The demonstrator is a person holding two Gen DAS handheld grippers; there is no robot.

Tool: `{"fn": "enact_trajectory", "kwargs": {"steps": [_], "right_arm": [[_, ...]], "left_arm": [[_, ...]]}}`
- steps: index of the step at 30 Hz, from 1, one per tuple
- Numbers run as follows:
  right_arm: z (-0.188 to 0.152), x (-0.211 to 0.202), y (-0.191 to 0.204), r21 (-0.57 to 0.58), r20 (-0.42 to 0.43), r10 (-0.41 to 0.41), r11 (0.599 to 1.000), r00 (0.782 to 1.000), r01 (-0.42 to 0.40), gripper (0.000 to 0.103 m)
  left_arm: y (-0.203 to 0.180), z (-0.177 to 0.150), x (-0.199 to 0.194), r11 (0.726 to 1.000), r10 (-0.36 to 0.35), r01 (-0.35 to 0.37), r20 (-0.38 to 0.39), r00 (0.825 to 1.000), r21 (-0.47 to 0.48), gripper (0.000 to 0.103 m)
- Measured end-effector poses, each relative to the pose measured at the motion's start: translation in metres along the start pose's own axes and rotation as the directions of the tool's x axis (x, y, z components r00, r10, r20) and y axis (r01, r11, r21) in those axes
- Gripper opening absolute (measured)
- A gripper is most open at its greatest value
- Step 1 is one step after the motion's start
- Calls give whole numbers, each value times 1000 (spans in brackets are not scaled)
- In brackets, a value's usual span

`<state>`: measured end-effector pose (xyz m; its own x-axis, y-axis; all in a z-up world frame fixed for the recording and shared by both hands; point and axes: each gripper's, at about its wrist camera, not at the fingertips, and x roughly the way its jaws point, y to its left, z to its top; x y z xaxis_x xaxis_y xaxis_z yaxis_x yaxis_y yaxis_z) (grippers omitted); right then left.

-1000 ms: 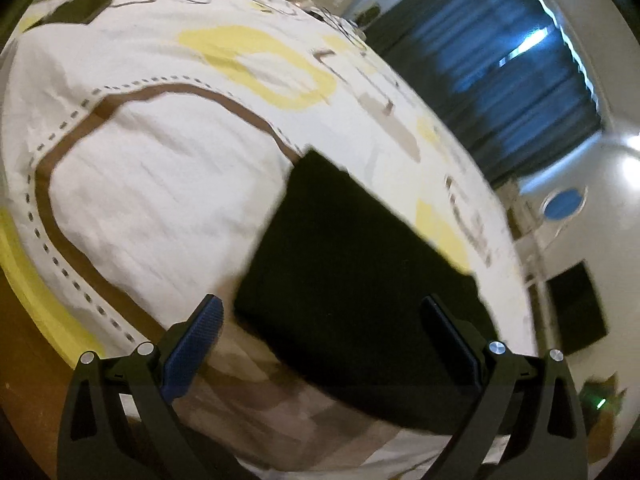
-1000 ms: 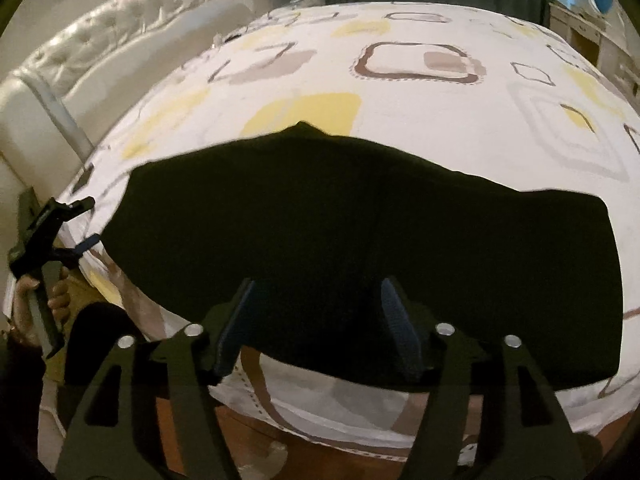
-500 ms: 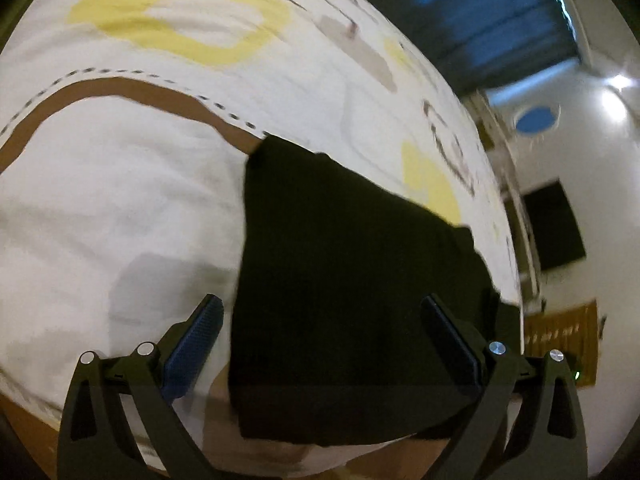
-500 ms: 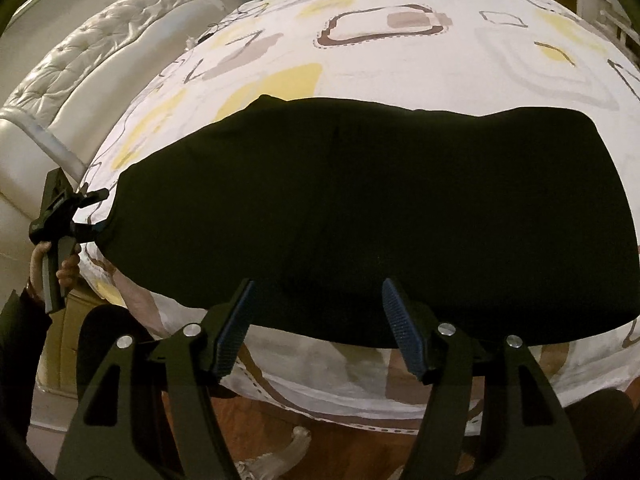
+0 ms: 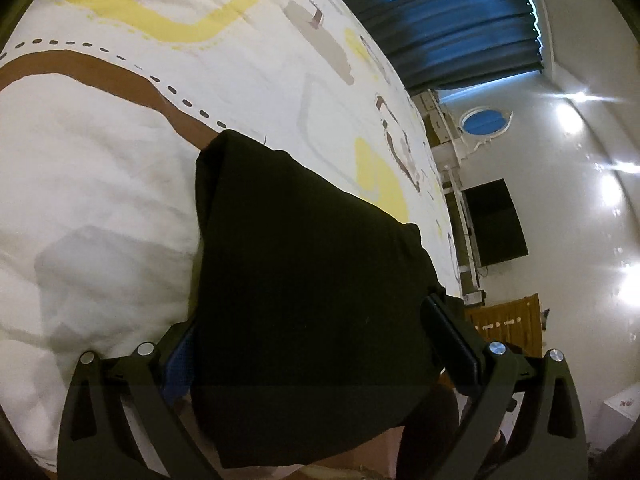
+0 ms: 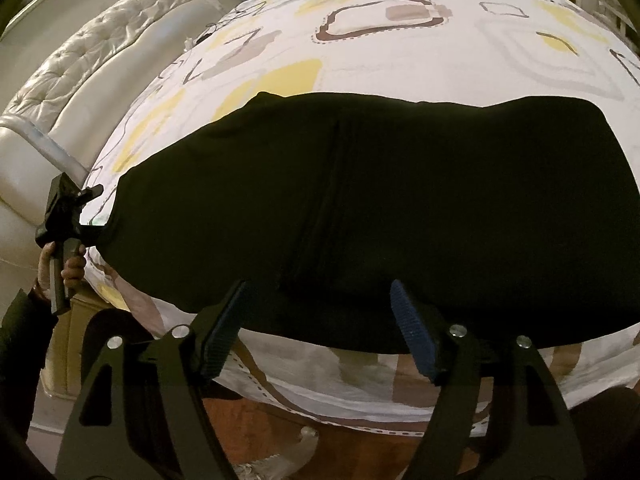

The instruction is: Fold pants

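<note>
Both grippers' fingers stand apart astride black pants [image 6: 400, 208] on patterned bedspread [image 6: 400, 52]; right's [image 6: 320, 312] widening, headboard [image 6: 100, 80] beyond.

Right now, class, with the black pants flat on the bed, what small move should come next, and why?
Probably close both grippers on the near edge. The pants lie flat, the left gripper straddles one end, and the right gripper's opening jaws grip nothing.

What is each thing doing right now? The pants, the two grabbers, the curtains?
black pants: lying flat across the bed, folded lengthwise.
left gripper: jaws wide, straddling one end of the pants.
right gripper: jaws opening over the pants' near edge, not pinching it.
bedspread: spread smooth.
curtains: drawn shut.
</note>
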<state>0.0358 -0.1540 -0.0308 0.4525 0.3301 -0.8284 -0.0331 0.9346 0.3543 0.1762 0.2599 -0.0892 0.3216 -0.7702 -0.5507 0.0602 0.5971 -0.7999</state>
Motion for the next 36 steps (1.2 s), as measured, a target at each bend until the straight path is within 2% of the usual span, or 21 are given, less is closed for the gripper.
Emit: {"fn": "enact_trajectory", "kwargs": {"steps": [4, 7, 9, 10, 11, 17, 22, 24, 30, 36], "right_arm": [[-1, 2, 1, -7, 0, 0, 1000, 1000, 0, 78], [0, 1, -1, 5, 0, 10, 1000, 1000, -10, 78], [1, 1, -3, 21, 2, 24, 999, 1000, -24, 78], [2, 1, -4, 27, 3, 28, 999, 1000, -28, 78], [2, 1, -5, 33, 5, 33, 999, 999, -33, 78], [2, -3, -10, 55, 17, 60, 997, 998, -60, 78], [1, -15, -19, 78, 49, 56, 995, 997, -60, 78], [-1, -23, -27, 96, 70, 58, 993, 996, -64, 78], [-9, -48, -53, 148, 125, 37, 987, 991, -56, 78], [-21, -64, -81, 211, 163, 35, 975, 986, -70, 78]], "left_arm": [[-3, 6, 5, 999, 33, -33, -12, 999, -27, 98], [-5, 9, 5, 998, 44, -43, 11, 999, -41, 97], [-14, 7, 10, 997, 79, -79, 5, 997, 26, 62], [-15, 5, 15, 988, 148, -146, -24, 989, 54, 18], [-14, 4, 19, 984, 172, -170, -40, 984, 46, 18], [-29, 6, 12, 986, 153, -153, 3, 988, 68, 15], [-87, 5, -1, 986, 46, -53, 50, 998, 160, 13], [-113, 3, 3, 978, 37, -46, 50, 998, 202, 13], [-208, -15, 39, 944, 20, -30, 35, 999, 330, 13], [-283, -39, 116, 898, 54, -36, -28, 998, 440, 13]]}}
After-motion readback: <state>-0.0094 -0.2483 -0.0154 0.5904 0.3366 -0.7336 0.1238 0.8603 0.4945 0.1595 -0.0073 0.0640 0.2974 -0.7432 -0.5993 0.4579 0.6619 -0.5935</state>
